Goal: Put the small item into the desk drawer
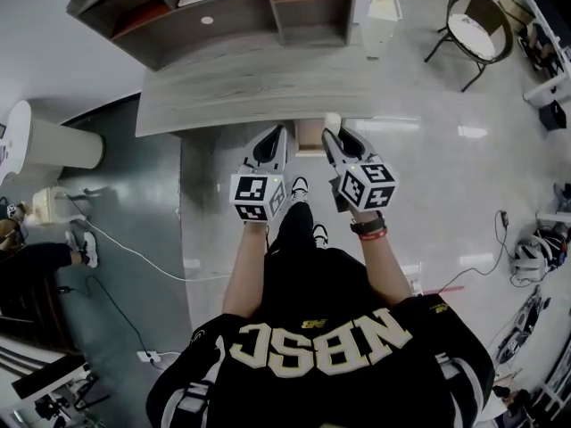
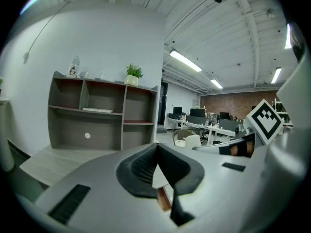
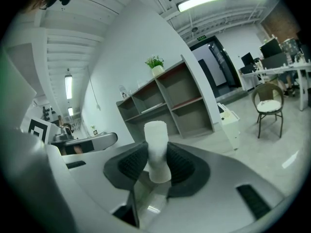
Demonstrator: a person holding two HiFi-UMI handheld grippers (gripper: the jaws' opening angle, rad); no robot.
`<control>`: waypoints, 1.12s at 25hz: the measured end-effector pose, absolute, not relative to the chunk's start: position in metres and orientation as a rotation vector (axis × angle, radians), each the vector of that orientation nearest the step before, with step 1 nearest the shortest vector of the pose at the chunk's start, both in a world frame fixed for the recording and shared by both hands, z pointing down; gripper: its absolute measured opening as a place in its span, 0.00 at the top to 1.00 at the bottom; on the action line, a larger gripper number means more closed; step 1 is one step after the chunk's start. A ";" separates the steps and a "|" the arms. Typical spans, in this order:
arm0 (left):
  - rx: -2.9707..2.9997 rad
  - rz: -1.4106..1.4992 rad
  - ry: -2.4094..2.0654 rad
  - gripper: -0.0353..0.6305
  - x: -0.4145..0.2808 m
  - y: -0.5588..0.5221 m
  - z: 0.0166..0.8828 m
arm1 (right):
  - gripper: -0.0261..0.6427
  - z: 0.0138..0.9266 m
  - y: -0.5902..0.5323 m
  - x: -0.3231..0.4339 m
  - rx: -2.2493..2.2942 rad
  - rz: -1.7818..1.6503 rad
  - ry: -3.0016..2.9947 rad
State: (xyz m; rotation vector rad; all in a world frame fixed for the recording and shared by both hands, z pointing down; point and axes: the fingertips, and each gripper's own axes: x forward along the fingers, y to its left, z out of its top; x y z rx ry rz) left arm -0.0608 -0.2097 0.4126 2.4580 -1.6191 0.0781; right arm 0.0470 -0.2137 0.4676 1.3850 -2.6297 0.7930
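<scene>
Standing at the near side of the desk, a person holds both grippers out side by side, just short of its near edge. The right gripper has its fingers clamped on the small item, a white, roughly cylindrical piece that stands upright and pokes above the pads. In the right gripper view the item sits squarely between the two ribbed black pads of the right gripper, its top well clear of them. The left gripper has its fingers together at the tips, and nothing is between them. The left gripper view shows the pads of the left gripper meeting in a narrow point, with only a thin gap nearer the camera.

Between the two grippers, under the desk's near edge, lies a pale wooden drawer, partly hidden by the gripper bodies. The item is above the drawer's right end, apart from it as far as can be told.

On the far side of the desk stands a grey shelf unit with reddish boards, and a flat white thing lies on one shelf. A small plant sits on top of the unit. Right of the desk is a low white cabinet, and further right a round chair with a pale cushion. A white cable trails across the floor on the left.
</scene>
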 end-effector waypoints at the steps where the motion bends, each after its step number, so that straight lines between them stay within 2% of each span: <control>1: 2.454 0.064 -1.597 0.93 -0.060 -0.213 0.417 | 0.78 0.472 -0.217 0.046 1.381 0.805 -2.617; 28: 2.301 0.192 -1.375 0.93 -0.083 -0.268 0.586 | 0.77 0.661 -0.262 0.003 1.084 0.745 -2.308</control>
